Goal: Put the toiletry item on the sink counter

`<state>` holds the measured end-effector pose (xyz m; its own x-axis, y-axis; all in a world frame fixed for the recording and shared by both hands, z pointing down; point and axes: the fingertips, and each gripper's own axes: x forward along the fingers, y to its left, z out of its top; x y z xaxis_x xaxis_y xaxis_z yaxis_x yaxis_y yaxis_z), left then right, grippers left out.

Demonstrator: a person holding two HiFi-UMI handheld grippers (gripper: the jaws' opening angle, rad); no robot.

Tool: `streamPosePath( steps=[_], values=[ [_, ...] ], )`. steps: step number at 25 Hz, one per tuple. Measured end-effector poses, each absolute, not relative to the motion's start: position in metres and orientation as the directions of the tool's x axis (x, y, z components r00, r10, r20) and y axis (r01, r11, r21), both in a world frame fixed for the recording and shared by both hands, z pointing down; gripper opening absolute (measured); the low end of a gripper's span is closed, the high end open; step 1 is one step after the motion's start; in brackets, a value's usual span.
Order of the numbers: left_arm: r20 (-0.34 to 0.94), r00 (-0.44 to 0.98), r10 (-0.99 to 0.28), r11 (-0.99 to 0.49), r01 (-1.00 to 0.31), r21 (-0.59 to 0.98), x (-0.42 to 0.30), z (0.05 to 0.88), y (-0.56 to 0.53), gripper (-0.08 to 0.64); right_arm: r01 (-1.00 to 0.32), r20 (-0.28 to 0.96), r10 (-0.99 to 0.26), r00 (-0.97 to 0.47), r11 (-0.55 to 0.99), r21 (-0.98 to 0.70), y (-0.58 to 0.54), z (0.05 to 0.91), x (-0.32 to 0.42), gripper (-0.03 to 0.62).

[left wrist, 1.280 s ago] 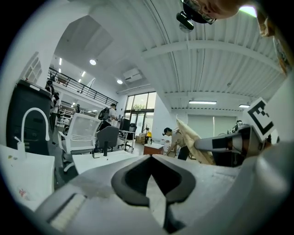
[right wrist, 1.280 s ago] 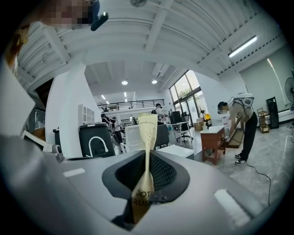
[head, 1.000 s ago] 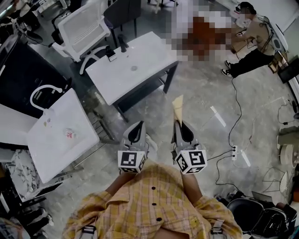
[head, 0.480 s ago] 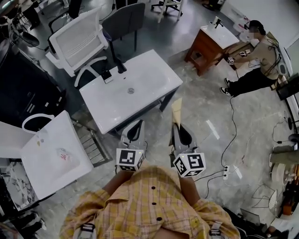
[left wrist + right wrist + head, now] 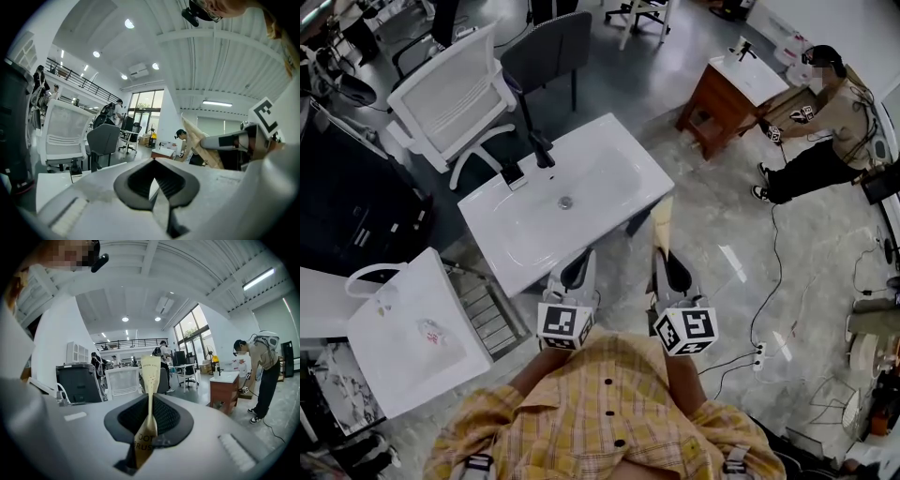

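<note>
The white sink counter point(image 5: 609, 178) with a black faucet point(image 5: 542, 148) stands just ahead of me in the head view. My right gripper point(image 5: 662, 255) is shut on a tan paper toothbrush packet point(image 5: 660, 220), which sticks forward over the floor beside the counter's near right corner. In the right gripper view the packet point(image 5: 150, 376) stands upright, pinched between the jaws of that gripper point(image 5: 148, 427). My left gripper point(image 5: 579, 257) is held level beside it, near the counter's front edge, jaws together with nothing in them. The left gripper view shows the packet point(image 5: 202, 146) off to its right.
A white mesh chair point(image 5: 450, 94) and a grey chair point(image 5: 546, 42) stand behind the counter. A second white counter point(image 5: 412, 347) is at lower left. A wooden vanity point(image 5: 733, 89) and a crouching person point(image 5: 825, 117) are at upper right. Cables and a power strip point(image 5: 759, 352) lie on the floor.
The sink counter has drawn closer and shifted toward the middle of the head view. Both grippers keep their pose, the packet still held in the right one.
</note>
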<state>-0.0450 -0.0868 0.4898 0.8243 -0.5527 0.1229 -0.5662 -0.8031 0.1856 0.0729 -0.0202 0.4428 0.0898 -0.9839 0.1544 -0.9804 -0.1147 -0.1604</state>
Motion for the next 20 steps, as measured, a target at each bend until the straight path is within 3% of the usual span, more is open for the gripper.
streamPosePath(
  steps=[8,20],
  values=[
    [0.141,0.819,-0.556,-0.799,-0.574,0.182,-0.018,0.490,-0.103,0.000,-0.979,0.170,-0.984,0.055,-0.087,-0.187,-0.050,0.451,0.099,0.029],
    [0.153,0.732,-0.664,-0.714,-0.681,0.164,0.046,0.486,-0.171,0.000,-0.978,0.146,-0.983,-0.111,0.081,-0.194,-0.152,0.450,0.170,0.029]
  ],
)
